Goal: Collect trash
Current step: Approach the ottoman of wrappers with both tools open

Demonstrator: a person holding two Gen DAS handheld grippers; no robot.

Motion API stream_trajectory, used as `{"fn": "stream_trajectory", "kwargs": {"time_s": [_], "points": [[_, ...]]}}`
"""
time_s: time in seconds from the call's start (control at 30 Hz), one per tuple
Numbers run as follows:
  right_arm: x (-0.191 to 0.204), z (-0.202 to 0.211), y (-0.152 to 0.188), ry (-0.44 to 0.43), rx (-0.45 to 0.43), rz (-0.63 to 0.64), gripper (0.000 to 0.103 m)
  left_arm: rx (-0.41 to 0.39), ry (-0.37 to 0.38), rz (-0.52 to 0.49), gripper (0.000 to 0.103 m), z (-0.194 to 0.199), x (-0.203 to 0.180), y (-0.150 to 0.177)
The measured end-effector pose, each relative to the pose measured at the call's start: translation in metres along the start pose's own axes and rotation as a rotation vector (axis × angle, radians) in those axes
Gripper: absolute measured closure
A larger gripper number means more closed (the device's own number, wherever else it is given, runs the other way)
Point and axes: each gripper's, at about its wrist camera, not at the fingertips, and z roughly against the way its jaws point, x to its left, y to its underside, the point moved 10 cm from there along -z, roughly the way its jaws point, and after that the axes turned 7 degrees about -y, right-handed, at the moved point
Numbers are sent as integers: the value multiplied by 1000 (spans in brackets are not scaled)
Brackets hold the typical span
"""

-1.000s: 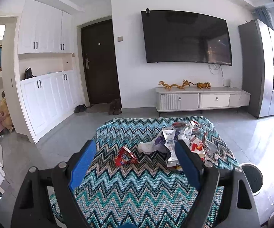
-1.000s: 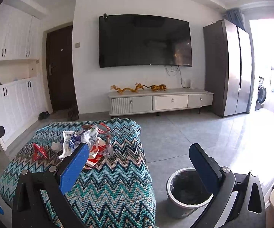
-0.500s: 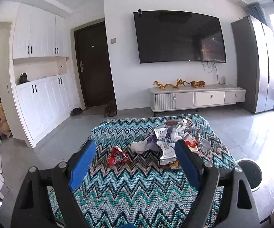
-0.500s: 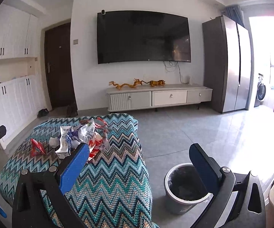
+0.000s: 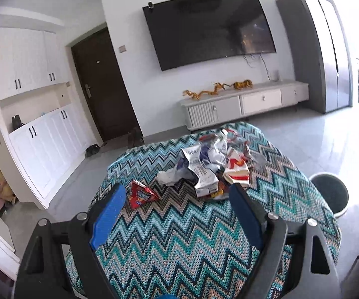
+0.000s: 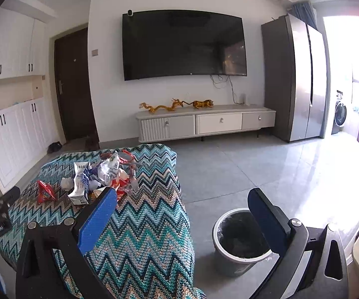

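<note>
Both my grippers are wide open and hold nothing. My left gripper (image 5: 177, 196) hangs over the zigzag blanket (image 5: 179, 244), just short of the red wrapper (image 5: 141, 194). The big pile of wrappers (image 5: 211, 164) sits a bit farther back on the blanket. My right gripper (image 6: 182, 201) points between the blanket and the bin (image 6: 240, 241), which stands on the floor just beside the blanket.

I think the red wrapper is the easy one to take first. I should go low, put one finger on each side, and pinch gently so I do not grab the blanket too. Then I carry it right over the bin before I let go.
</note>
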Motion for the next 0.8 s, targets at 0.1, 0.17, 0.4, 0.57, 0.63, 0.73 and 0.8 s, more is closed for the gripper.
{"fn": "stream_trajectory", "kwargs": {"time_s": [0.1, 0.17, 0.4, 0.57, 0.63, 0.73, 0.8], "points": [[-5, -1, 3, 6, 6, -6, 0, 4, 2, -11, 18, -1, -4, 2], [-7, -2, 5, 10, 11, -12, 0, 0, -5, -13, 18, -1, -4, 2], [-18, -3, 7, 18, 14, -32, 0, -24, -27, -21, 18, 2, -6, -2], [-23, 1, 8, 23, 9, -40, 0, -50, -19, -38, 18, 7, -14, -11], [-25, 3, 7, 28, 6, -40, 0, -55, -1, -53, 18, 8, -23, -14], [-29, 5, 6, 33, 2, -46, 0, -55, 27, -60, 18, 10, -34, -18], [-32, 7, 5, 35, -4, -52, 0, -58, 45, -53, 18, 11, -39, -22]]}}
